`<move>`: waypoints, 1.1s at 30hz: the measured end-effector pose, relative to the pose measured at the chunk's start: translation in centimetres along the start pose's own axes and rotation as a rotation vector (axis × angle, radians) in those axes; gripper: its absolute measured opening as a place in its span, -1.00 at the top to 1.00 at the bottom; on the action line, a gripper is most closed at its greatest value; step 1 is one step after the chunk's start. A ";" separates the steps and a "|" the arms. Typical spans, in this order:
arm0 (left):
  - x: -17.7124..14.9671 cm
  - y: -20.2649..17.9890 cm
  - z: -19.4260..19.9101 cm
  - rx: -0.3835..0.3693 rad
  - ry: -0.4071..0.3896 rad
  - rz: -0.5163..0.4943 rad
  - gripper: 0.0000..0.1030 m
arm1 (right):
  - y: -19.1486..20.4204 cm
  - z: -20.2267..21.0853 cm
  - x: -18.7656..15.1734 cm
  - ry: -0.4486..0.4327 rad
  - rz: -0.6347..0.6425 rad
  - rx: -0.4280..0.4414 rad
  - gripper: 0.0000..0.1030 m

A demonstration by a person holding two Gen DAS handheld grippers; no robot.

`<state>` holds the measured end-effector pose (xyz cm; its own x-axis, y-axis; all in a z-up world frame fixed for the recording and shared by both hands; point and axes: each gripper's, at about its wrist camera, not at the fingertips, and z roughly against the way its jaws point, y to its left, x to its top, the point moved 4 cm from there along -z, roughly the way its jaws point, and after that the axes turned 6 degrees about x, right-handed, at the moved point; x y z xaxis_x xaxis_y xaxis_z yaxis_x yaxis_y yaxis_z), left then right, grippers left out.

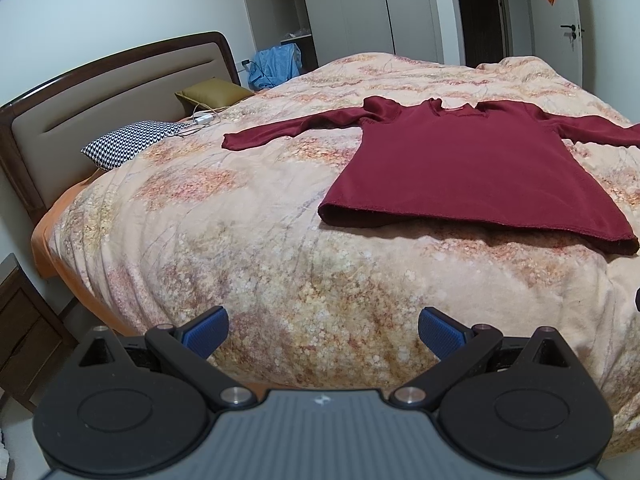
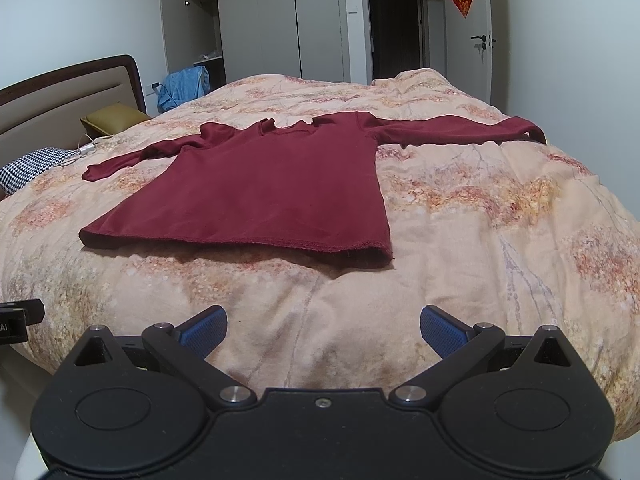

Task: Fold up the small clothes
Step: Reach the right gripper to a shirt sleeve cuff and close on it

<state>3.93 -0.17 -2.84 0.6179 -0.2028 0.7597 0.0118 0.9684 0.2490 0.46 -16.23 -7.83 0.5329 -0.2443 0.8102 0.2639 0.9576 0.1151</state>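
Note:
A dark red long-sleeved shirt (image 1: 472,168) lies flat on the floral quilt (image 1: 248,248), both sleeves spread out, hem towards me. In the right wrist view the shirt (image 2: 260,192) lies left of centre, its right sleeve stretched far to the right. My left gripper (image 1: 323,334) is open and empty, held over the quilt's near edge, left of and short of the hem. My right gripper (image 2: 323,332) is open and empty, short of the hem's right corner. The left gripper's edge shows at the far left of the right wrist view (image 2: 20,318).
A checked pillow (image 1: 128,144), an olive cushion (image 1: 212,94) and a white charger with cable (image 1: 204,118) lie near the headboard (image 1: 100,96). A wooden nightstand (image 1: 24,332) stands left of the bed. Wardrobe and doors stand behind.

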 end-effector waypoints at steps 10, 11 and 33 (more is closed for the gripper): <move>5.9 -3.3 -2.5 0.001 0.037 -0.049 -1.00 | -2.0 -2.4 4.6 -0.032 0.008 -0.019 -0.99; 7.0 -4.1 -3.0 -0.002 0.039 -0.058 -1.00 | -2.5 -2.7 5.2 -0.050 0.010 -0.021 -0.99; 24.9 -20.1 -17.8 -0.145 -0.058 -0.135 -1.00 | -20.7 -17.1 19.0 -0.180 -0.081 -0.213 -0.99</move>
<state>33.09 -22.08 0.32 0.5566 -0.3366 0.7595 0.2076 0.9416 0.2652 18.83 -43.34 -4.61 0.3570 -0.2698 0.8943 0.4728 0.8779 0.0761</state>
